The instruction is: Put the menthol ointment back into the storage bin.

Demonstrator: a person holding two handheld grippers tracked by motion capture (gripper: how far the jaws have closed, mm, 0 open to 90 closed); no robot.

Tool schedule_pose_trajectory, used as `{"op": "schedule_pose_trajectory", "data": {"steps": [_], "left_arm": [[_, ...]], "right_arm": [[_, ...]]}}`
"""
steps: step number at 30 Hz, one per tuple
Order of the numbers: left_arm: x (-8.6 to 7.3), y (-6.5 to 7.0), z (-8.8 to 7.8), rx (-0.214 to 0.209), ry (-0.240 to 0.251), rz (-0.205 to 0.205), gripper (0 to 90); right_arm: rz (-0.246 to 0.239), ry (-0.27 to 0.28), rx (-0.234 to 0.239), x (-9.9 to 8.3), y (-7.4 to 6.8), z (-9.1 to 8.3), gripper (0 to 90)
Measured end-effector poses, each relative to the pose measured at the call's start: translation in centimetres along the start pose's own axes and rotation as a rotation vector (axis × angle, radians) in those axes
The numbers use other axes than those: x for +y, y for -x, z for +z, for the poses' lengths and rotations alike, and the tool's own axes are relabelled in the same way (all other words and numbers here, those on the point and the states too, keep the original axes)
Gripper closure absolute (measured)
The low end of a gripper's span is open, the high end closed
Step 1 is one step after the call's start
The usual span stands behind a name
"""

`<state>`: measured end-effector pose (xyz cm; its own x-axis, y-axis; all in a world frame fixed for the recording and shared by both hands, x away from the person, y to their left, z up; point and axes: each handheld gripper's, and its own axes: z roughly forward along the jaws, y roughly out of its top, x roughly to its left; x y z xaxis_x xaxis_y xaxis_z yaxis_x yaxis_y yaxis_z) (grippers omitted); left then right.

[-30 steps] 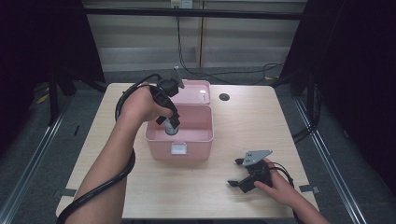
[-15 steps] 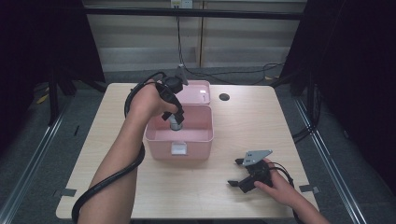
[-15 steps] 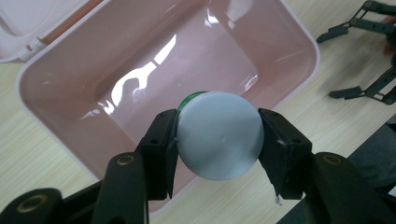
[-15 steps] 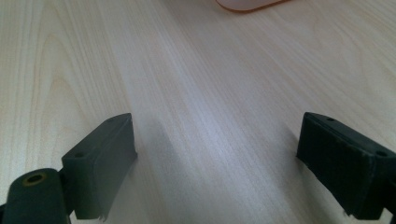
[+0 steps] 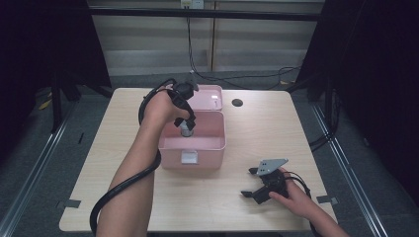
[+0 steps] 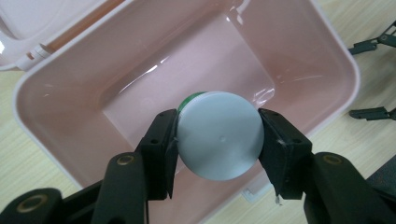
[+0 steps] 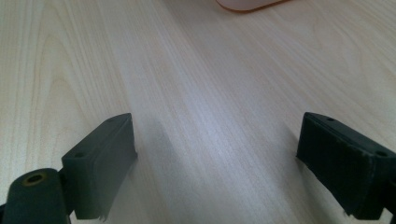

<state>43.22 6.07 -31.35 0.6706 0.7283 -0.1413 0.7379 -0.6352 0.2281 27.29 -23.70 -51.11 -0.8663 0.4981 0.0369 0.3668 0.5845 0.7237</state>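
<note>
From the high view, the left gripper [image 5: 188, 126] hangs over the open pink box [image 5: 193, 144] on the wooden tabletop [image 5: 257, 133]; the right gripper [image 5: 257, 190] rests near the front edge, the floor dark around.

The left gripper view shows jaws clamped on a grey-capped bottle [image 6: 218, 134] above the box's interior.

In the right gripper view the jaws stand wide apart over bare wood.

The left hand-held gripper [image 6: 217, 140] is clamping a small container by its round grey cap [image 6: 218, 135], one black jaw pressing each side, with a strip of green showing just under the cap's upper edge. It is hanging over the open pink box [image 6: 56, 135], whose glossy bottom is showing around the cap. The box's lid [image 6: 42, 23] is lying open at the upper left. Light wooden tabletop [image 6: 18, 163] is showing beyond the box's walls, and the other hand-held gripper's black jaw tips [image 6: 371, 79] are lying at the right edge.
</note>
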Motion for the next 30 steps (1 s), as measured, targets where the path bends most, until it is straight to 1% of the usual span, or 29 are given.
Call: {"op": "schedule_pose_trajectory", "data": {"steps": [4, 5, 7, 11, 12, 15, 17, 18, 19, 20, 21, 23, 24, 27, 28, 30], "left_arm": [[0.1, -0.5, 0.6, 0.011, -0.006, -0.010, 50.1], [0.0, -0.7, 0.9, 0.015, -0.005, -0.032, 50.1], [0.0, -0.9, 1.1, 0.014, -0.005, -0.031, 50.1], [-0.1, -1.5, 1.6, 0.014, 0.003, -0.057, 50.1], [-0.1, -1.6, 1.7, 0.021, 0.009, -0.064, 50.1], [-0.2, -2.0, 2.2, 0.023, 0.017, -0.080, 50.1], [-0.3, -2.3, 2.5, 0.018, 0.011, -0.087, 50.1], [-0.3, -2.5, 2.7, 0.019, 0.014, -0.093, 50.1], [-0.4, -2.8, 3.1, 0.021, 0.013, -0.109, 50.1], [-0.4, -2.8, 3.1, 0.021, 0.013, -0.109, 50.1], [-0.4, -2.9, 3.3, 0.026, 0.016, -0.117, 50.1], [-0.5, -3.3, 3.8, 0.025, 0.017, -0.132, 50.1], [-0.5, -3.3, 4.0, 0.028, 0.011, -0.144, 50.1], [-0.5, -3.4, 4.4, 0.031, 0.018, -0.155, 50.1], [-0.5, -3.5, 4.5, 0.036, 0.020, -0.151, 50.1], [-0.5, -3.6, 4.8, 0.045, 0.026, -0.157, 50.1]], "right_arm": [[0.000, 0.000, 0.000, 0.0, 0.0, 0.0, 10.8], [0.000, 0.000, 0.000, 0.0, 0.0, 0.0, 10.8], [-0.002, 0.000, -0.003, 0.0, 0.0, 0.0, 10.8], [-0.002, 0.000, -0.002, 0.0, 0.0, 0.0, 10.8], [-0.002, 0.000, -0.002, 0.0, 0.0, 0.0, 10.8], [-0.003, 0.000, -0.003, 0.0, 0.0, 0.0, 10.8], [-0.003, 0.000, -0.003, 0.0, 0.0, 0.0, 10.8], [-0.003, 0.001, -0.003, 0.0, 0.0, 0.0, 10.8], [-0.004, 0.001, -0.003, 0.0, 0.0, 0.0, 10.8], [-0.004, 0.001, -0.003, 0.0, 0.0, 0.0, 10.8], [-0.003, 0.000, -0.003, 0.0, 0.0, 0.0, 10.8], [-0.004, 0.001, -0.003, 0.0, 0.0, 0.0, 10.8], [-0.003, 0.001, -0.003, 0.0, 0.0, 0.0, 10.8], [-0.003, 0.001, -0.003, 0.0, 0.0, 0.0, 10.8], [-0.004, 0.000, -0.002, 0.0, 0.0, 0.0, 10.8], [-0.005, 0.000, -0.003, 0.0, 0.0, 0.0, 10.8]]}}
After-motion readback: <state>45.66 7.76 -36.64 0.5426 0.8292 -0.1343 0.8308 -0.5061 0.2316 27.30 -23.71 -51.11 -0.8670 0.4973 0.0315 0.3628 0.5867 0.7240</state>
